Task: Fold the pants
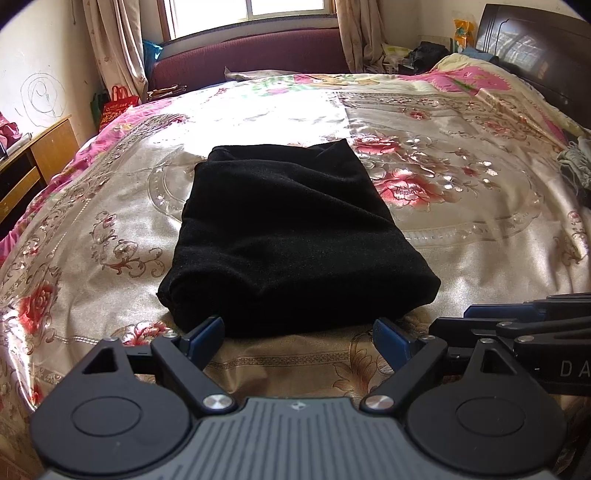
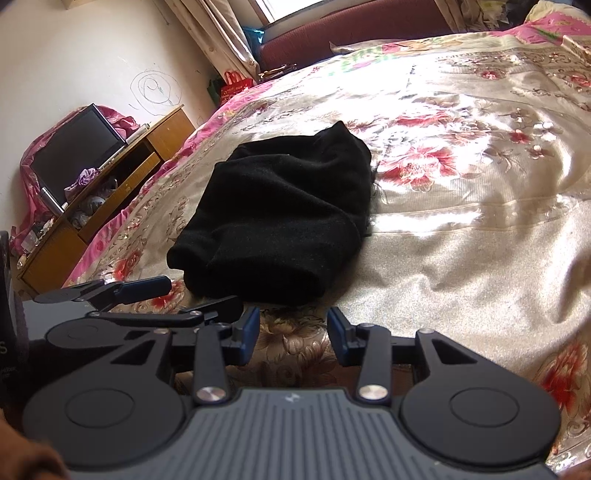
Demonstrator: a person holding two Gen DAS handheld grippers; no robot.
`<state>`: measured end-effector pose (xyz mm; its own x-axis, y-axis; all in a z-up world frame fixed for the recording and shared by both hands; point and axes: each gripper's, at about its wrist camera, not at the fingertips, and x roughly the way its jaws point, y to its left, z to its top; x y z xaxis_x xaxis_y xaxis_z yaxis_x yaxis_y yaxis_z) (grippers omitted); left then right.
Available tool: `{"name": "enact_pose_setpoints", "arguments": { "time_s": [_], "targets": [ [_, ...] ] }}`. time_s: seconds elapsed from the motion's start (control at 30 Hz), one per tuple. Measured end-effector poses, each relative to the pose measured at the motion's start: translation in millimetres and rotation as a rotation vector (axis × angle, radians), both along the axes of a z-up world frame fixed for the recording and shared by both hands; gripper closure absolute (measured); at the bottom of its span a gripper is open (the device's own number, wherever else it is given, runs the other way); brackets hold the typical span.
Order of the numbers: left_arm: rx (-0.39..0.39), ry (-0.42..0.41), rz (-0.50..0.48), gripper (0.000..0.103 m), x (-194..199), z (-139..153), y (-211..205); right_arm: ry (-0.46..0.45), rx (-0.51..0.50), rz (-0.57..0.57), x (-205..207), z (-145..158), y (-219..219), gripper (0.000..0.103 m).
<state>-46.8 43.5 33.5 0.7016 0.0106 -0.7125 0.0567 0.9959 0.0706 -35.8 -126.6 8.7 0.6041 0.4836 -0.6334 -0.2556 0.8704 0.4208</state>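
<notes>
Across almost the whole of both views spreads a bed [image 1: 461, 236] under a shiny cream cover with red and pink flowers and a pink border. Beyond its far side runs a dark red sofa back [image 1: 251, 51] below a bright window [image 1: 291, 11], with patterned curtains [image 1: 114, 44] hanging at either side. Against the white wall on the left stands a low wooden cabinet [image 2: 110, 184]; a dark screen [image 2: 74, 151] leans on top of it in front of pink cloth, and a pen spiral [image 2: 155, 90] is scrawled on the wall above. A red bag [image 1: 116, 105] sits on the floor by the curtain.

Near the middle of the bed, towards the near edge, lie the black pants [image 1: 291, 236], folded into a thick, roughly rectangular bundle that rests flat on the cover, with a rounded fold facing the cameras and one corner poking up at the far end.

Just in front of that bundle, the left gripper [image 1: 299, 334] is spread wide, its blue fingertips [image 1: 208, 332] close to the near fold with nothing between them. Beside it, the right gripper [image 2: 291, 332] is parted less widely and also grasps nothing, only the flowered cover showing between its fingers. Neither tool presses on the cloth.
</notes>
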Motion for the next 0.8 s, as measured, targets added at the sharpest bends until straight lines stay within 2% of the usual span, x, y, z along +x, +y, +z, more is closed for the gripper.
{"name": "enact_pose_setpoints", "arguments": {
  "time_s": [0.3, 0.8],
  "targets": [
    [-0.025, 0.026, 0.022, 0.001, -2.7, -11.3, 4.6, 0.017, -0.013, 0.003, -1.7, -6.9, 2.8, 0.061],
    [0.003, 0.012, 0.034, 0.001, -6.8, -19.5, 1.9, 0.014, -0.039, 0.013, -4.5, -10.6, 6.4, 0.060]
  ]
}}
